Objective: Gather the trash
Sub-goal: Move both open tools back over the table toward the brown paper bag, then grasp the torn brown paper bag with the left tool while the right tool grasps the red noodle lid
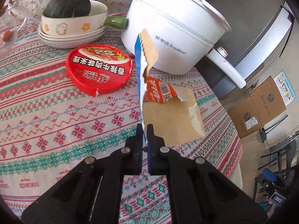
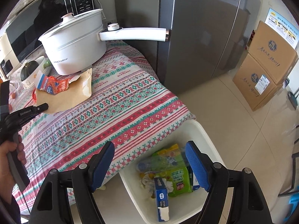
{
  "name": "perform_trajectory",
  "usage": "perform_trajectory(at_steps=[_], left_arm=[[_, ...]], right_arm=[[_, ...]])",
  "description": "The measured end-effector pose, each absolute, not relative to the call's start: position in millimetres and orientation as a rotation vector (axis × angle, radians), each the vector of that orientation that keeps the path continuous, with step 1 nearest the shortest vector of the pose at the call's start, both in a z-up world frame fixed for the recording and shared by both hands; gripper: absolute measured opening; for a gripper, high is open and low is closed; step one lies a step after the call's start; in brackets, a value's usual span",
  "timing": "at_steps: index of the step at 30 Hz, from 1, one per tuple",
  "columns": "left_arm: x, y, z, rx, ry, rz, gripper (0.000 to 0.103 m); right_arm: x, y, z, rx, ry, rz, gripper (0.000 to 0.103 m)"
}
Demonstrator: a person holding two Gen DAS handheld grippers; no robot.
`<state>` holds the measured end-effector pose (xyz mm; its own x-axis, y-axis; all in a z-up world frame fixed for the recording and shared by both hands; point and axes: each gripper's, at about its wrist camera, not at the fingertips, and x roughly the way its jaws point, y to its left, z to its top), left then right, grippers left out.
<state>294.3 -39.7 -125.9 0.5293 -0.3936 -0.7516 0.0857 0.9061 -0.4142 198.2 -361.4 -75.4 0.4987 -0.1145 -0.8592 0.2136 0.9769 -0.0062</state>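
- Torn brown cardboard packaging with blue and orange print (image 1: pixel 168 115) is pinched at its edge by the left tool (image 1: pixel 144 130), above the patterned table (image 1: pixel 56 112).
- Carry it level to the white bin (image 2: pixel 198 130) beside the table, where the right tool (image 2: pixel 151 149) hangs spread.

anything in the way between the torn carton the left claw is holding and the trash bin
Nothing visible blocks it. The left claw is shut on the torn carton above the table; the bin sits open on the floor past the table edge, with only bare tablecloth between. The right claw hangs open over the bin.
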Motion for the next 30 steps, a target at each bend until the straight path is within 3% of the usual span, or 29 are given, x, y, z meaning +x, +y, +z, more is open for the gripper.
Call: perform_trajectory(at_steps=[8, 13, 22, 30], left_arm=[[223, 38, -73, -0.207, 0.816, -0.229, 0.002], [201, 95, -55, -0.261, 0.771, -0.167, 0.001], [180, 146, -50, -0.187, 0.71, -0.091, 0.001], [176, 185, -69, -0.21, 0.751, -0.045, 0.001]], right_arm=[[204, -296, -72, 0.029, 0.983, -0.088, 0.084], [214, -248, -73, 0.119, 0.977, 0.031, 0.092], [288, -184, -108, 0.224, 0.969, 0.108, 0.091], [381, -163, -145, 0.346, 0.955, 0.092, 0.06]])
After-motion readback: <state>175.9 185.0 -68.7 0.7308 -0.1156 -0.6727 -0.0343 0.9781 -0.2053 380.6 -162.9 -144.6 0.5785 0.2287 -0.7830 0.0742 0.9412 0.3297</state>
